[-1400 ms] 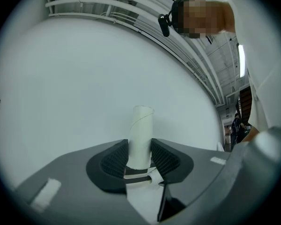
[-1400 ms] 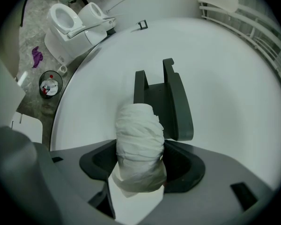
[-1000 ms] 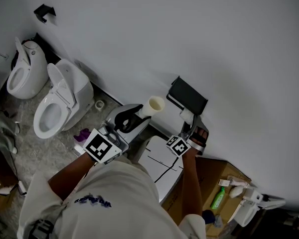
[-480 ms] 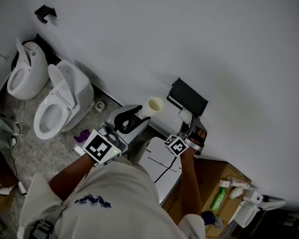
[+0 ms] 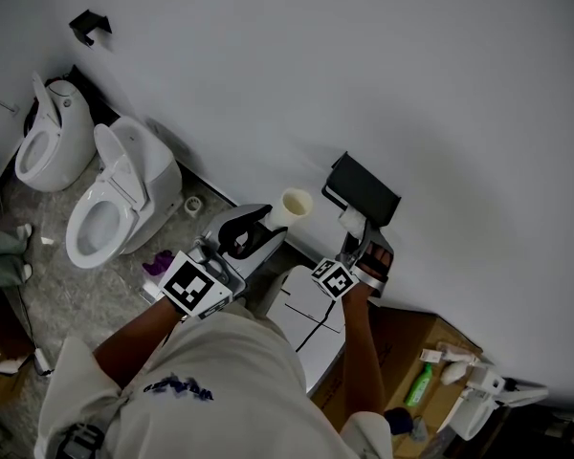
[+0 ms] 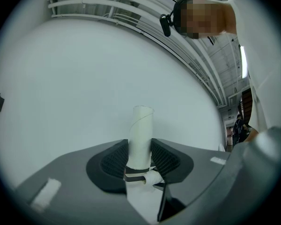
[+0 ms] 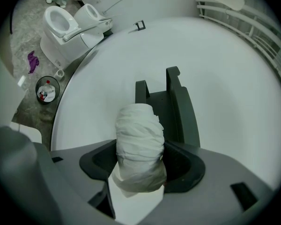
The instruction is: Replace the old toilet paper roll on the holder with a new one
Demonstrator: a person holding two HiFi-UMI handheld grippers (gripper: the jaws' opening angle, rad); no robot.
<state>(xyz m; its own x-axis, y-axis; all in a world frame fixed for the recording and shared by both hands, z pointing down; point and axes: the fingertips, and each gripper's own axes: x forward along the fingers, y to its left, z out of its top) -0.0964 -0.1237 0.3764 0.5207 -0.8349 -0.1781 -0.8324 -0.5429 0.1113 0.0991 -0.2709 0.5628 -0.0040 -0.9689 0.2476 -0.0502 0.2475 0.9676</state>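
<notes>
My left gripper is shut on the old bare cardboard tube, which sticks up past the jaws, away from the wall. My right gripper is shut on the new white paper roll. It holds the roll just below the black wall holder. In the right gripper view the holder's two arms rise right behind the roll, and no roll shows on the holder.
Two white toilets stand at the left, with a purple cloth on the floor. A second black holder hangs far up left. A white toilet lid lies below my hands. A cardboard box with bottles sits at lower right.
The right gripper has edged slightly up and left with the new roll, closer under the holder. The left gripper and the tube have kept still.
</notes>
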